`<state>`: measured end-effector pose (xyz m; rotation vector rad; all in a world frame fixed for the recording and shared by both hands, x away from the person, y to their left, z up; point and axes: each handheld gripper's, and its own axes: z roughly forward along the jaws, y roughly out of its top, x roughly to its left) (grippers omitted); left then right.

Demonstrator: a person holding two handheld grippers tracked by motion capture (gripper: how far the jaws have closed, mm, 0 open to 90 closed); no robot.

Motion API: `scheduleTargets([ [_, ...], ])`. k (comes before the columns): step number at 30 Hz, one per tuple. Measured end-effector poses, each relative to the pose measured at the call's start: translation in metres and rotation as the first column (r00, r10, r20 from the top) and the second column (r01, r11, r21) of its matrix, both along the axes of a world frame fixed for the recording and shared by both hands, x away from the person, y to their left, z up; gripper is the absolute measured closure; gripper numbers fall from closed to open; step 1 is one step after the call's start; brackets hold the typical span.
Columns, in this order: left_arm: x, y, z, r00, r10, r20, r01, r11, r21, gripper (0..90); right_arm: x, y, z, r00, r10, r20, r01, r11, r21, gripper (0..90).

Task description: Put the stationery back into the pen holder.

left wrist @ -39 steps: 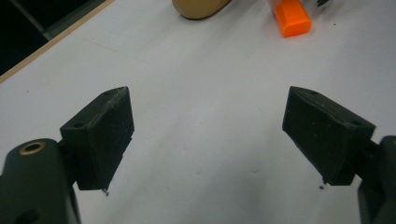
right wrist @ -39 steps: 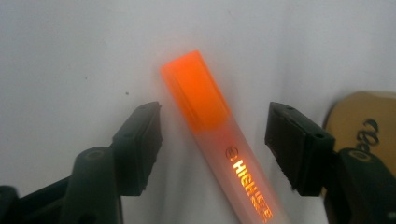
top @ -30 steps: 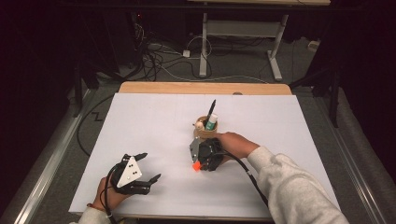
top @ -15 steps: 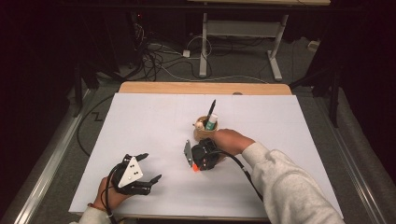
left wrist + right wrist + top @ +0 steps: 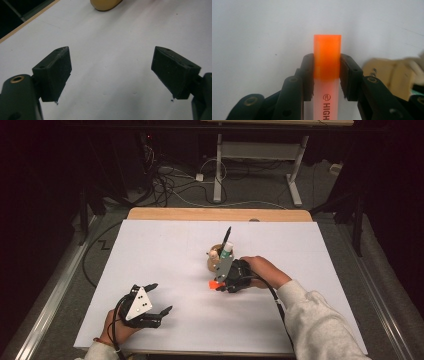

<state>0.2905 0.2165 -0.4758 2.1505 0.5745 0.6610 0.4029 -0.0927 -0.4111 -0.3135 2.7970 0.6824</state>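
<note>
Since the earlier frames the right gripper [image 5: 216,284] has backed a little off the holder toward the person and turned, so the orange cap now points left over the table; the left gripper [image 5: 159,298] has not shifted.

The right gripper pinches a highlighter [image 5: 327,58] near its orange cap, jaws pressed on both sides of the barrel just below the cap end; white barrel with "HIGH" printed runs down out of frame. It is held low over the white table cover [image 5: 165,255], just in front of the tan pen holder [image 5: 216,260], which already stands with a black pen [image 5: 227,234] and a green-and-white marker [image 5: 226,251] in it.

Progress, as a judgement: pick-up done, highlighter lifted and secured; left to do is tipping it upright and dropping it into the holder, so roughly halfway. Could equally be a removal from the holder; the current frames alone do not settle it.

The left gripper rests near the front-left of the table, jaws spread wide, nothing between them; it looks idle.

Hard to make out: the holder is blurred at the right edge of the right gripper view [image 5: 387,75] and cut off at the top of the left gripper view [image 5: 105,4]. Highlighter's rear end is hidden behind the gripper. Whether the highlighter touches the table cannot be told.
</note>
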Motion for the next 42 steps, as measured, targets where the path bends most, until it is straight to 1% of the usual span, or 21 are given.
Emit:
scheduleTargets([
  [2, 0.000, 0.000, 0.000, 1.0000, 0.003, 0.000, -0.003, 1.0000, -0.004, 16.1, 0.000, -0.008, 0.003, 0.9992, -0.039, -0.002, 0.039, 0.9975, 0.059, 67.6],
  [4, 0.000, 0.000, 0.000, 1.0000, 0.005, -0.001, -0.005, 1.0000, -0.005, 16.1, -0.001, -0.016, 0.005, 0.9976, -0.069, -0.010, 0.070, 0.9918, 0.107, 67.6],
  [7, 0.001, 0.000, 0.000, 1.0000, 0.007, -0.001, -0.007, 1.0000, -0.005, 16.1, -0.002, -0.027, 0.008, 0.9932, -0.116, 0.003, 0.114, 0.9775, 0.178, 67.6],
  [8, 0.001, 0.000, 0.000, 1.0000, 0.007, -0.001, -0.007, 1.0000, -0.005, 16.1, -0.003, -0.031, 0.009, 0.9910, -0.133, -0.004, 0.132, 0.9712, 0.199, 67.6],
  [12, 0.000, 0.000, 0.000, 0.9999, 0.010, 0.002, -0.010, 0.9999, -0.010, 16.1, -0.005, -0.044, 0.011, 0.9851, -0.171, -0.016, 0.169, 0.9507, 0.260, 67.6],
  [14, 0.000, 0.001, 0.001, 0.9999, 0.011, 0.002, -0.011, 0.9999, -0.011, 16.1, -0.006, -0.051, 0.011, 0.9800, -0.197, -0.029, 0.196, 0.9321, 0.304, 67.6],
  [15, 0.000, 0.001, 0.000, 0.9999, 0.011, 0.002, -0.011, 0.9999, -0.011, 16.1, -0.006, -0.053, 0.011, 0.9789, -0.202, -0.032, 0.202, 0.9258, 0.320, 67.6],
  [16, 0.000, 0.001, 0.000, 0.9999, 0.012, 0.001, -0.012, 0.9999, -0.011, 16.1, -0.007, -0.056, 0.012, 0.9770, -0.210, -0.038, 0.210, 0.9167, 0.340, 67.6],
  [20, 0.001, 0.000, 0.000, 0.9999, 0.011, 0.000, -0.011, 0.9999, -0.012, 16.1, -0.009, -0.067, 0.012, 0.9654, -0.255, -0.056, 0.255, 0.8746, 0.412, 67.6],
  [21, 0.001, 0.000, 0.000, 0.9999, 0.012, 0.001, -0.012, 0.9999, -0.012, 16.1, -0.008, -0.070, 0.012, 0.9618, -0.265, -0.066, 0.267, 0.8594, 0.436, 67.6],
  [24, 0.000, 0.001, 0.000, 0.9999, 0.015, 0.002, -0.015, 0.9998, -0.014, 16.1, -0.006, -0.077, 0.013, 0.9501, -0.299, -0.090, 0.301, 0.8060, 0.509, 67.6],
  [26, 0.001, 0.001, 0.000, 0.9999, 0.017, 0.001, -0.017, 0.9997, -0.016, 16.1, -0.005, -0.081, 0.015, 0.9397, -0.329, -0.093, 0.324, 0.7685, 0.552, 67.6],
  [27, 0.001, 0.001, 0.000, 0.9998, 0.018, 0.000, -0.018, 0.9997, -0.018, 16.1, -0.004, -0.082, 0.016, 0.9363, -0.337, -0.098, 0.331, 0.7537, 0.568, 67.6],
  [28, 0.001, 0.001, 0.000, 0.9998, 0.018, 0.000, -0.018, 0.9997, -0.019, 16.1, -0.003, -0.084, 0.017, 0.9308, -0.351, -0.101, 0.340, 0.7293, 0.594, 67.6],
  [30, 0.001, 0.001, 0.000, 0.9998, 0.018, 0.000, -0.018, 0.9996, -0.021, 16.1, -0.001, -0.086, 0.019, 0.9196, -0.374, -0.120, 0.362, 0.6878, 0.629, 67.6],
  [32, 0.001, 0.001, 0.000, 0.9998, 0.019, 0.001, -0.019, 0.9996, -0.020, 16.1, 0.001, -0.087, 0.020, 0.9062, -0.403, -0.127, 0.381, 0.6490, 0.659, 67.6],
  [33, 0.001, 0.002, 0.000, 0.9998, 0.018, 0.001, -0.018, 0.9996, -0.022, 16.1, 0.002, -0.087, 0.020, 0.9011, -0.413, -0.132, 0.388, 0.6341, 0.669, 67.6],
  [35, 0.001, 0.002, 0.000, 0.9998, 0.019, 0.000, -0.019, 0.9996, -0.021, 16.1, 0.005, -0.086, 0.021, 0.8907, -0.430, -0.147, 0.403, 0.5965, 0.694, 67.6],
  [37, 0.001, 0.002, 0.000, 0.9998, 0.021, -0.002, -0.021, 0.9993, -0.029, 16.1, 0.007, -0.084, 0.022, 0.8793, -0.453, -0.146, 0.412, 0.5701, 0.711, 67.6],
  [38, 0.001, 0.003, 0.000, 0.9998, 0.022, -0.003, -0.022, 0.9992, -0.033, 16.1, 0.008, -0.082, 0.023, 0.8747, -0.463, -0.142, 0.411, 0.5540, 0.724, 67.6],
  [42, 0.001, 0.003, 0.001, 0.9998, 0.022, -0.001, -0.022, 0.9989, -0.042, 16.0, 0.012, -0.074, 0.025, 0.8654, -0.478, -0.149, 0.415, 0.5175, 0.748, 67.6],
])
